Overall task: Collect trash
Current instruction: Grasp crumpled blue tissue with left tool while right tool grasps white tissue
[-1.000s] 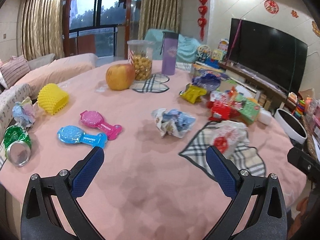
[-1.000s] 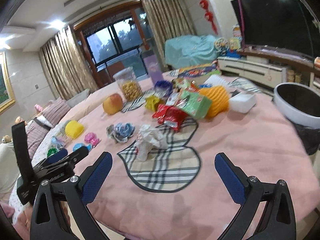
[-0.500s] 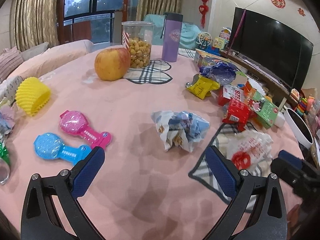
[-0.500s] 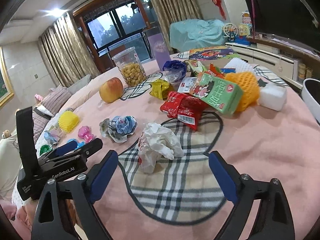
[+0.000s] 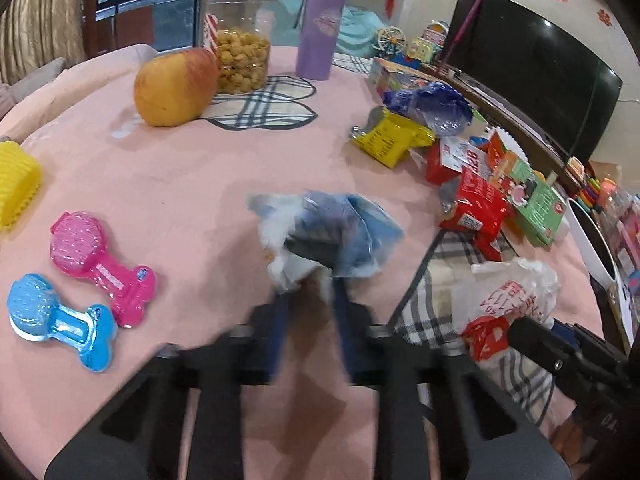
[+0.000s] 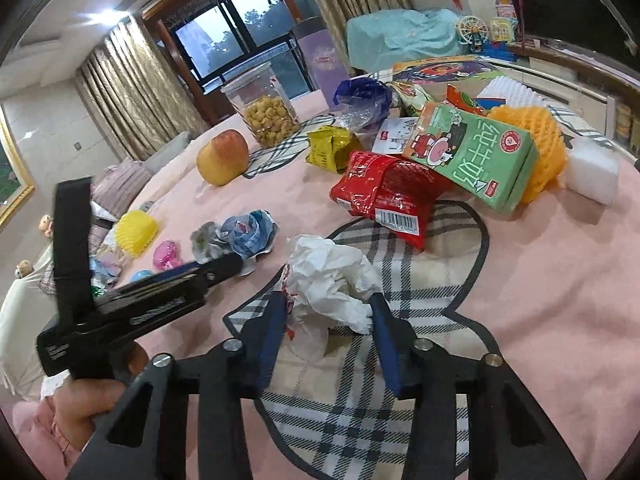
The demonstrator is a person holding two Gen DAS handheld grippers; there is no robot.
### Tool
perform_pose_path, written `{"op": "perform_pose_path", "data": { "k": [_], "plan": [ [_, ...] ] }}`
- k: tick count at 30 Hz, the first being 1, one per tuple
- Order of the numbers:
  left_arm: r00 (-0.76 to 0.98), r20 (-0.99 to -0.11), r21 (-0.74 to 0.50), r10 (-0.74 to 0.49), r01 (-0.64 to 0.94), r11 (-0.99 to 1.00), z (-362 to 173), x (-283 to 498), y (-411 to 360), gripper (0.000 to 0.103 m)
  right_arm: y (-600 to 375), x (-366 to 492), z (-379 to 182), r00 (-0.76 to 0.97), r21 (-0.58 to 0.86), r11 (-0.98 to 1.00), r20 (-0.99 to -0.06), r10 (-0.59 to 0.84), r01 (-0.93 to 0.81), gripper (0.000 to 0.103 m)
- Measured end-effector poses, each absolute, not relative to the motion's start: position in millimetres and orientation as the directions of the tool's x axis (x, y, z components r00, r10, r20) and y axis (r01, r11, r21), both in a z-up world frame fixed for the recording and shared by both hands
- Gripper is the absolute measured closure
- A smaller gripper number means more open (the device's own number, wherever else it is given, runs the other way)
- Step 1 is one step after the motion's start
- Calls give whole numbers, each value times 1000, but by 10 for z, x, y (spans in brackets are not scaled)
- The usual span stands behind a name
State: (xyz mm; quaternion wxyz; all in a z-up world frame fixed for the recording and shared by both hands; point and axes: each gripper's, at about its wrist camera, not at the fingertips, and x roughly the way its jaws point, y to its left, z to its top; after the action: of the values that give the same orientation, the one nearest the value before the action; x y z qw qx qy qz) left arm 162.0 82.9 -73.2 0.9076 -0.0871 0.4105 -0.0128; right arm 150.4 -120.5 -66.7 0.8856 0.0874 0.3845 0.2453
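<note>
Grippers: two. left gripper (image 5: 308, 276) closing, pads pinching the near edge of the blue wrapper (image 5: 332, 236); right gripper (image 6: 328, 312) closing, white bag (image 6: 328, 280) between the pads, contact unclear.
Crumpled trash in reach: two, wrapper mid-desk (image 5: 180, 176), bag on the plaid mat (image 6: 420, 360).
Packets beyond: one yellow (image 5: 390, 140), one red (image 6: 384, 196), one green carton (image 6: 468, 156).
Toys: two, pink (image 5: 100, 264) and blue (image 5: 60, 320).
Apple: one (image 5: 174, 86).
Jar: one (image 5: 240, 48).
Change: a second ago both grippers stood wide and short of the trash; now both are down around it.
</note>
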Motion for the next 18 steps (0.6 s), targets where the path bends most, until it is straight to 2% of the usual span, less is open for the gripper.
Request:
{"op": "perform_pose_path", "data": {
  "k": [1, 4, 18],
  "plan": [
    [664, -741, -172, -100, -44, 984, -724, 1607, 821, 96, -1226, 1494, -659, 581, 352, 859, -633, 510, -371, 74],
    [667, -732, -206, -139, -22, 978, -705, 1530, 778, 100, -1306, 1445, -616, 593, 356, 860, -623, 510, -366, 76],
    [669, -697, -235, -259, 128, 963, -514, 1227, 51, 102, -2024, 1214, -461, 656, 382, 884, -599, 459, -271, 77]
  ]
}}
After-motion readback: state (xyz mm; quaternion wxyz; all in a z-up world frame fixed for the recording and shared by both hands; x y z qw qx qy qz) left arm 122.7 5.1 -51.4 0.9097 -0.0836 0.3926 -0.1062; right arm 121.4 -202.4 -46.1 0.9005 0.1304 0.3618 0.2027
